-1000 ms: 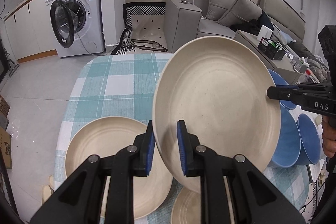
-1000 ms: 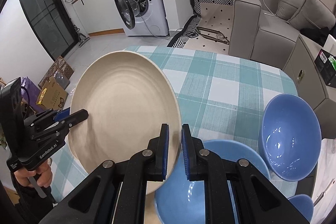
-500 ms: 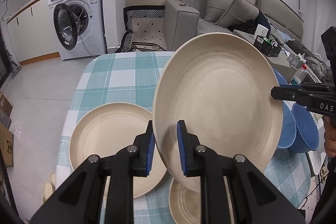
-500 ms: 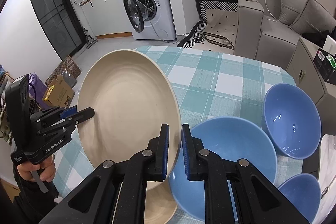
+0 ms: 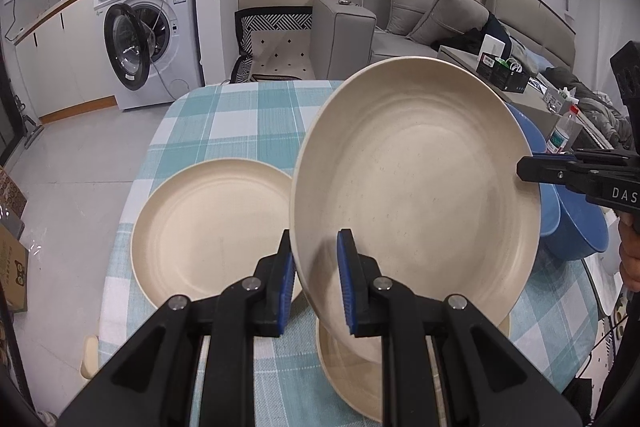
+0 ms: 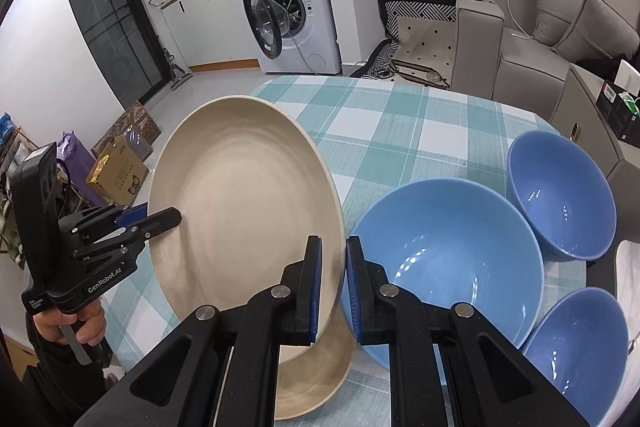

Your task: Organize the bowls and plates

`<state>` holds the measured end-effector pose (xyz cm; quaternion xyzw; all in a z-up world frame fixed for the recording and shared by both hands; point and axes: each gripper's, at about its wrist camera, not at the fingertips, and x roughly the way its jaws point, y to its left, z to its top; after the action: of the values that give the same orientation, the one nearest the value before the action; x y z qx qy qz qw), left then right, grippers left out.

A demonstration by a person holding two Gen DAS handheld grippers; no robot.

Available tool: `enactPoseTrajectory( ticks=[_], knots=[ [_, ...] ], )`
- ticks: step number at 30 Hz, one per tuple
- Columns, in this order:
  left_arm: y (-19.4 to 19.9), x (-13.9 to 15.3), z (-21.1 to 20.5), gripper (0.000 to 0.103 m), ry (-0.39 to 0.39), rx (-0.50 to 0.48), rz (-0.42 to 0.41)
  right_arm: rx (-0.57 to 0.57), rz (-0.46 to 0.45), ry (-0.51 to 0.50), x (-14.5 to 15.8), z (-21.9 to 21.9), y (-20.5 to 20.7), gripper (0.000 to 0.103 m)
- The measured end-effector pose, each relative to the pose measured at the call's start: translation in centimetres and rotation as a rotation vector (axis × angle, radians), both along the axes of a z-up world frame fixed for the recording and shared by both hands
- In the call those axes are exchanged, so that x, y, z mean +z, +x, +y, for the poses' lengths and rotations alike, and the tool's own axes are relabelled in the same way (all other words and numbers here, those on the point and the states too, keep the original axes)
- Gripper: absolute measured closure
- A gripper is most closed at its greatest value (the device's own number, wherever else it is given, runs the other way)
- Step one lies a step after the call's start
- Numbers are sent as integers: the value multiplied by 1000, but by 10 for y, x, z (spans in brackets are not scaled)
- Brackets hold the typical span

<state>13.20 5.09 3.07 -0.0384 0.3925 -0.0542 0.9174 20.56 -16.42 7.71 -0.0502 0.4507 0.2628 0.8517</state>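
Both grippers hold one large cream plate (image 5: 416,183) by opposite rims, tilted above the table; it also shows in the right wrist view (image 6: 244,211). My left gripper (image 5: 316,279) is shut on its near rim. My right gripper (image 6: 333,279) is shut on the other rim. A second large cream plate (image 5: 208,231) lies flat to the left. A smaller cream plate (image 5: 352,375) lies under the held one. A large blue bowl (image 6: 448,263) and two small blue bowls (image 6: 560,195) (image 6: 576,351) stand on the right.
The table carries a teal checked cloth (image 6: 400,131). A washing machine (image 5: 148,31) with its door open stands beyond the table's far end, and a grey sofa (image 5: 420,15) to the far right. Cardboard boxes (image 6: 120,163) sit on the floor left.
The held plate has risen with both grippers and moved back from the table's far end. More of the flat plates and blue bowls shows beneath it.
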Motion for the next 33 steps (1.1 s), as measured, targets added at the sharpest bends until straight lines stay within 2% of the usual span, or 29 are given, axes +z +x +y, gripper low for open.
enactPoseTrajectory(
  ticks=[15, 33],
  knots=[
    [-15, -26, 1, 85, -40, 8, 31, 3, -11, -14, -23, 1, -24, 91],
    [-24, -39, -7, 85, -19, -8, 51, -13, -52, -44, -40, -4, -52, 91]
  ],
)
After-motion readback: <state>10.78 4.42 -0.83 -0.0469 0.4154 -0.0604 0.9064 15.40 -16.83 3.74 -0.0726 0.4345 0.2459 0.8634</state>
